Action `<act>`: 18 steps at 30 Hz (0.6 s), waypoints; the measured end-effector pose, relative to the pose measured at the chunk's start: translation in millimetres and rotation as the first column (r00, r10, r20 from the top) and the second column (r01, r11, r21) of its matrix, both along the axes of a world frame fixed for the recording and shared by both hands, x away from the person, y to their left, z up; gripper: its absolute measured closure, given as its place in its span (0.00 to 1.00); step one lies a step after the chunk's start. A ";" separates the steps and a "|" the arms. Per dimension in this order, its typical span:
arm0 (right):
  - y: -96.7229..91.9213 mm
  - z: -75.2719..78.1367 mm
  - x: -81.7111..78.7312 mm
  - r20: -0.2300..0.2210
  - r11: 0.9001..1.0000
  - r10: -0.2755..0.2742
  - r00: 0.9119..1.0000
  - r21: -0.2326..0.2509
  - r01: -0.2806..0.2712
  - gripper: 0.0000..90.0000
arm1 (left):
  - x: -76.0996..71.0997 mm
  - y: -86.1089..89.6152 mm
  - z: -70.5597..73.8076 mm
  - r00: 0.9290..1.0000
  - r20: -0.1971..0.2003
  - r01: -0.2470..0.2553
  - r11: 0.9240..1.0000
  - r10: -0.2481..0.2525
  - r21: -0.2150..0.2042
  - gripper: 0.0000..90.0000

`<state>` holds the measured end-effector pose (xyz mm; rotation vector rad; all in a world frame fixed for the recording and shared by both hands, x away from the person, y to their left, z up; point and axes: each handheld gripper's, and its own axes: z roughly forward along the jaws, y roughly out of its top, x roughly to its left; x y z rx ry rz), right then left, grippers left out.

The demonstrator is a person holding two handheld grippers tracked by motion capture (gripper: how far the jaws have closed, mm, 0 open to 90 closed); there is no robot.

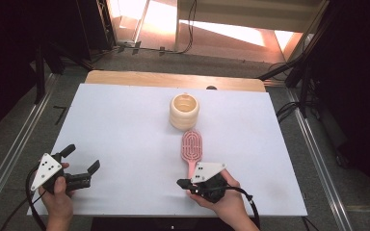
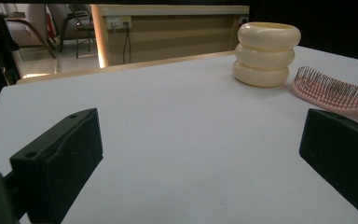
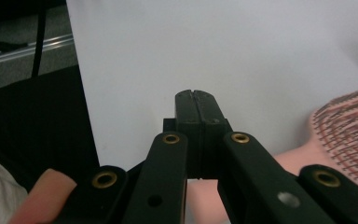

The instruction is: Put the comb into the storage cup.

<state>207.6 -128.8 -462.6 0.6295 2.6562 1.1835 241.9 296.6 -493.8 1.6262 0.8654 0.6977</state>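
A white table (image 1: pixel 125 134) with a bare wooden far edge stands on grey floor, dark framing around it. On it, a cream ringed holder (image 1: pixel 184 111) sits just beyond a pink hairbrush (image 1: pixel 191 150). The right gripper (image 1: pixel 184 183), jaws pressed together and empty, hovers over the brush handle; the left gripper (image 1: pixel 82 161) is spread wide.

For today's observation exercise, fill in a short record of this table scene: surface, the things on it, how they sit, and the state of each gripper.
surface: white table
thing 1: pink hairbrush, lying flat, bristles up
thing 2: cream ringed holder, upright, just beyond the brush head
left gripper: jaws wide open, nothing between them
right gripper: jaws shut together, over the brush handle, nothing between the pads
hands: one on each gripper, at the near edge
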 end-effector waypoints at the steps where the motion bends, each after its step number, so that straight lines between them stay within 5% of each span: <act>1: 1.8 -2.5 -0.1 -0.007 1.000 0.011 1.000 -0.008 -0.011 0.98 | 0.0 0.0 0.0 1.000 0.000 0.000 1.000 0.000 0.000 0.00; 18: 5.8 -25.3 6.1 -0.091 0.993 -0.028 0.995 -0.120 0.017 0.98 | 0.2 -0.3 -0.2 1.000 -0.003 0.002 1.000 -0.002 -0.001 0.00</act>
